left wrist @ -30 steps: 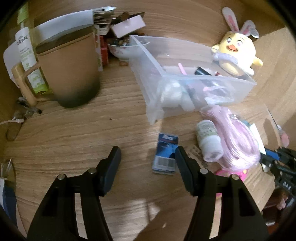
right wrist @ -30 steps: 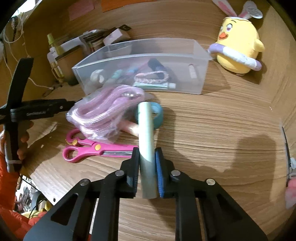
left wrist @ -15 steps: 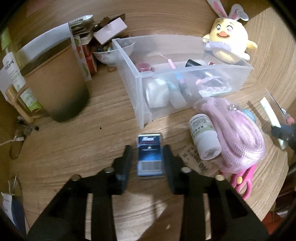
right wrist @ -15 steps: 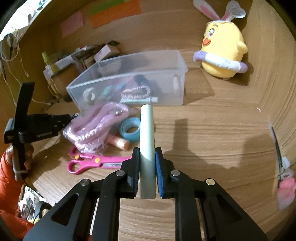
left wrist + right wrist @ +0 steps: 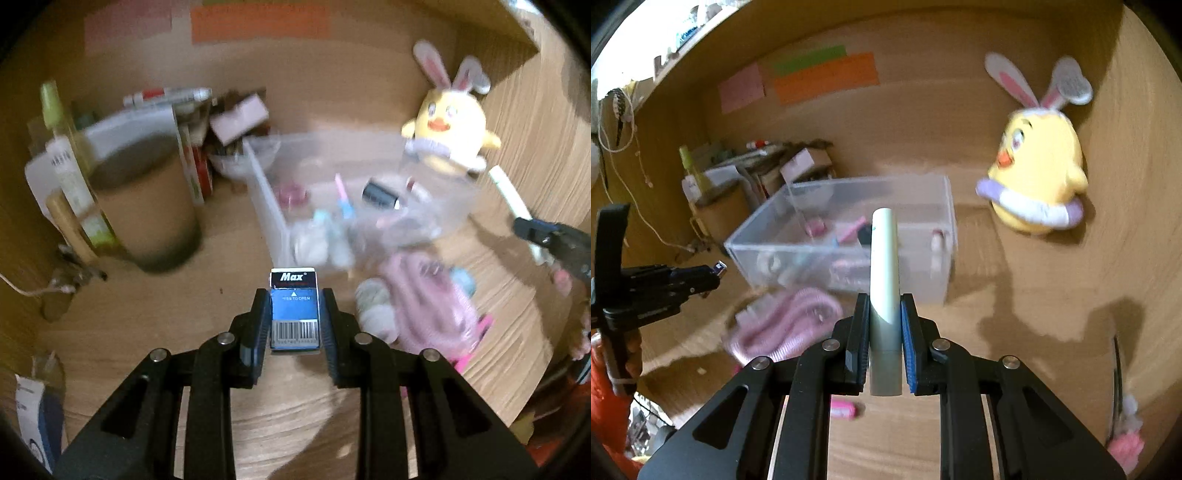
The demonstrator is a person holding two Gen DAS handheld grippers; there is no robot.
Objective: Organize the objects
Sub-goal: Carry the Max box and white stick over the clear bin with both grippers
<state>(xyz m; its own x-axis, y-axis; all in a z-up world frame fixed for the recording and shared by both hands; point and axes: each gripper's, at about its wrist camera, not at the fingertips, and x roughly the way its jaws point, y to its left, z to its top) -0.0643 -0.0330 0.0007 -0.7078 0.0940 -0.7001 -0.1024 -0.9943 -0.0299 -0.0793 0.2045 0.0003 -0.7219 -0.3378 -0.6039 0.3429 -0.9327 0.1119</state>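
My left gripper [image 5: 294, 301] is shut on a small blue "Max" staple box [image 5: 294, 308] and holds it above the wooden desk, short of the clear plastic bin [image 5: 354, 206]. My right gripper [image 5: 884, 306] is shut on a pale green tube [image 5: 884, 280], lifted in front of the same bin [image 5: 849, 240]. The bin holds several small items. The right gripper with its tube also shows at the right edge of the left wrist view [image 5: 532, 229]. The left gripper shows at the left of the right wrist view [image 5: 716, 275].
A pink coiled cord [image 5: 432, 306] [image 5: 786, 321], a white bottle [image 5: 373, 310] and pink scissors [image 5: 476, 339] lie in front of the bin. A brown mug [image 5: 147, 218] stands left. A yellow bunny-eared chick plush [image 5: 1038, 181] sits right of the bin. Clutter lines the back wall.
My left gripper closed on the blue staple box and lifted it off the desk. My right gripper rose with the green tube and moved toward the bin.
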